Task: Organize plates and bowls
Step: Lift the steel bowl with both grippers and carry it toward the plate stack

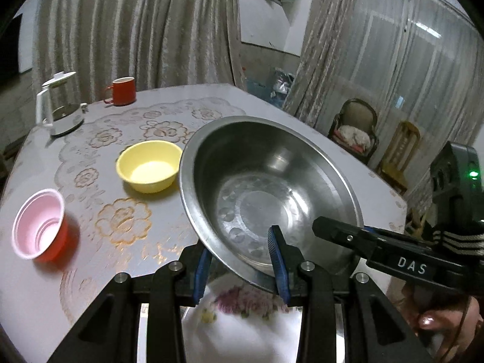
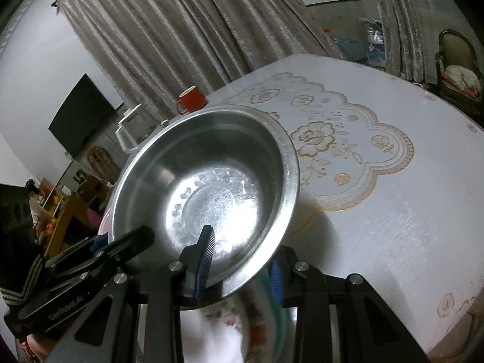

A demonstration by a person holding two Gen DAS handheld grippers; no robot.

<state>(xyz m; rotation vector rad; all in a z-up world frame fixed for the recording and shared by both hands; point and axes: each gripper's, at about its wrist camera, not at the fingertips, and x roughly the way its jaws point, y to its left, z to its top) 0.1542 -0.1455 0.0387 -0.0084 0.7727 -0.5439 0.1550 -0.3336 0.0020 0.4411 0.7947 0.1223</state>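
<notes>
The steel bowl [image 1: 272, 193] fills the centre of both views, tilted and lifted over the floral plate [image 1: 242, 317] at the bottom edge, with both grippers pinching its near rim. The left gripper [image 1: 240, 269] and right gripper [image 2: 240, 264] each have 1 finger inside and 1 outside. The yellow bowl [image 1: 148, 166] and the red cup [image 1: 39, 224] sit left of centre, nearer the left gripper.

We see the floral plate [image 1: 242, 305] blurred, mostly hidden under the steel bowl [image 1: 269, 181] and fingers [image 1: 279, 272], cut by the bottom edge; kettle [image 2: 127, 130] half hidden behind the bowl rim in the right view
</notes>
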